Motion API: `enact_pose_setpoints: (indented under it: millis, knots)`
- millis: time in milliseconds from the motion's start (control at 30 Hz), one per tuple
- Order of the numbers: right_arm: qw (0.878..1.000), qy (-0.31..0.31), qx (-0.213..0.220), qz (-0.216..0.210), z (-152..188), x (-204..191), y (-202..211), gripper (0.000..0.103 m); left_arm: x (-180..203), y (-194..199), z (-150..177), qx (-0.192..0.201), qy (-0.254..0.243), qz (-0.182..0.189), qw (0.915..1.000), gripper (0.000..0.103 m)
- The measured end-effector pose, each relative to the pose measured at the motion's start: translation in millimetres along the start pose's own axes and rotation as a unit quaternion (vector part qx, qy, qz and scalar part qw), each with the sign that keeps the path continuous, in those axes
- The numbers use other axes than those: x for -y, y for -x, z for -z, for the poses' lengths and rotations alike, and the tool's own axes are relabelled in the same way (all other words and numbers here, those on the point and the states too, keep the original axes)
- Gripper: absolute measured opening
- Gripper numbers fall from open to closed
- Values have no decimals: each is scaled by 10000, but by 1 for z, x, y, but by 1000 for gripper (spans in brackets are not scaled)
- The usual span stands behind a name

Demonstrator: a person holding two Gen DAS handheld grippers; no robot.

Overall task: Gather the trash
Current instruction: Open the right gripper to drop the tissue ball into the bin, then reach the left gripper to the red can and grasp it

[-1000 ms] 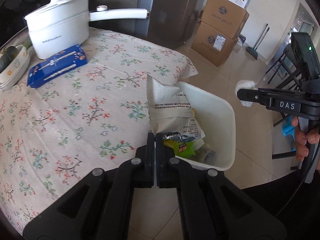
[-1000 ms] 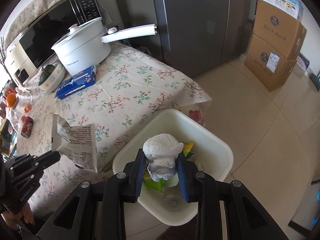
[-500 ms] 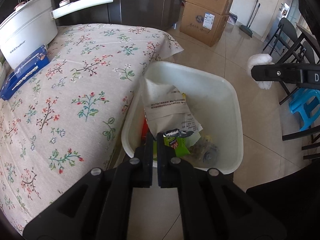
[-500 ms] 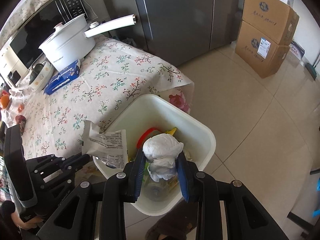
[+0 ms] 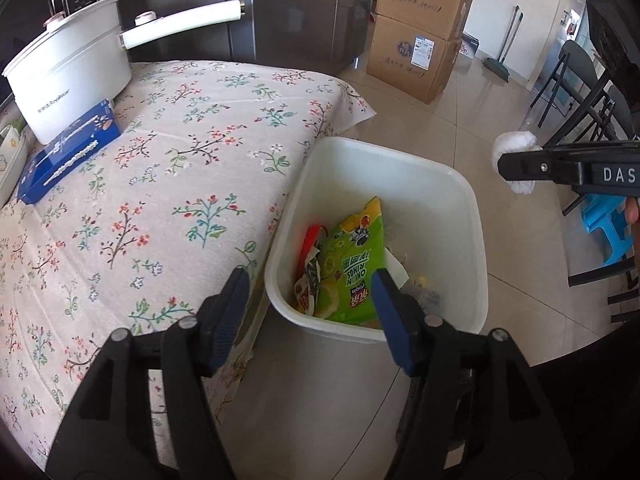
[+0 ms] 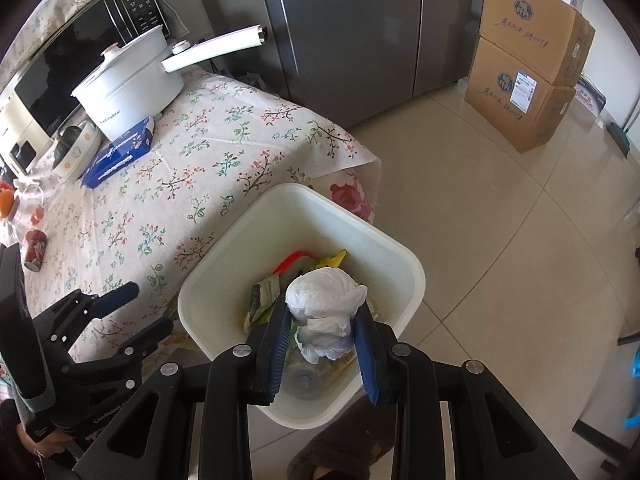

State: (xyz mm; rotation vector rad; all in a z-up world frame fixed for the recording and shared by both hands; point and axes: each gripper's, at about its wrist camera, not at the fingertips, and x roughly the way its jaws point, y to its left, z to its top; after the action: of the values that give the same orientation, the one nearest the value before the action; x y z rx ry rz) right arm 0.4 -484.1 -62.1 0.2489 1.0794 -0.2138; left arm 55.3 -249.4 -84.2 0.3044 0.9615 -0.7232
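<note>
Two grippers hover over the white bin (image 6: 224, 292) that stands on the floor against the table's corner. The left gripper (image 5: 308, 300) has just been opening; its jaws stand apart with nothing between them. The right gripper (image 6: 322, 344) clamps a crumpled white tissue ball (image 6: 324, 312) above the bin's mouth. To do this step well, I would spread the right jaws only while the ball hangs inside the rim (it is light and may drift), clear of the left gripper. A green snack bag (image 5: 352, 264) already lies in the bin. Beyond the bin, a floral tablecloth (image 5: 160, 184) bears a white pot (image 5: 68, 88) and a blue box (image 5: 68, 152); cardboard boxes (image 6: 528, 64) stand across the tiled floor
</note>
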Motion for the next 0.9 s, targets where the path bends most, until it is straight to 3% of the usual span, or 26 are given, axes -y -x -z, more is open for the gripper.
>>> enact_pose_setpoints:
  millis: [133, 733, 900]
  knots:
    - [10000, 42, -30, 8, -2, -7, -3, 32, -16, 12, 3, 28, 192, -122, 9997, 78]
    - [9992, 404, -72, -20, -12, -57, -12, 35, -103, 59, 24, 121, 1108, -491, 9926, 90]
    - [9995, 296, -32, -67, -17, -67, -12, 65, -118, 69, 30, 141, 1197, -601, 9909, 99]
